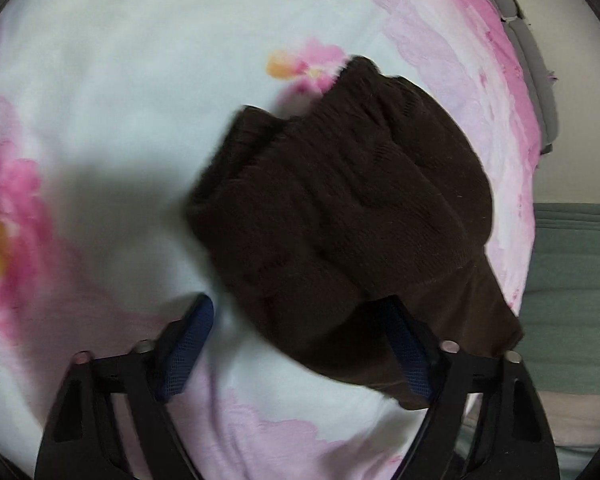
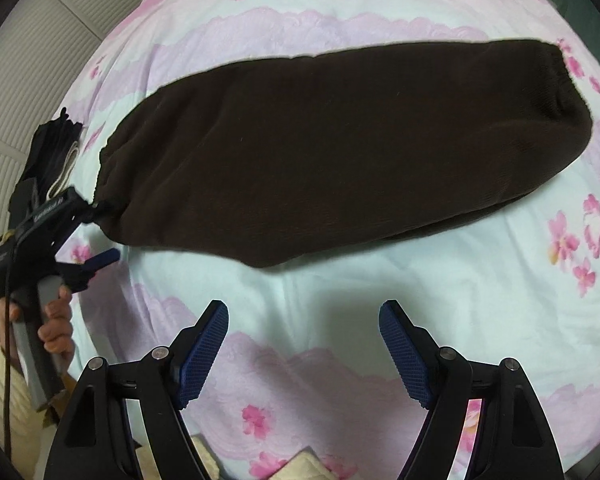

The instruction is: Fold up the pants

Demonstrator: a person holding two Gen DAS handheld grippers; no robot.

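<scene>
Dark brown pants (image 2: 340, 148) lie folded lengthwise in a long band across the flowered bed sheet (image 2: 300, 320). My left gripper (image 2: 100, 232) shows at the far left of the right wrist view, open, with one finger at the pants' left end. In the left wrist view that gripper (image 1: 300, 320) is open, and the bunched brown fabric (image 1: 340, 216) lies over its right finger (image 1: 408, 344). My right gripper (image 2: 304, 320) is open and empty, hovering above the sheet just in front of the pants.
A white ribbed wall (image 2: 16, 100) stands to the left of the bed. The bed's right edge and a grey-green surface (image 1: 576, 300) show in the left wrist view. A cream cloth (image 2: 300, 468) lies at the near edge.
</scene>
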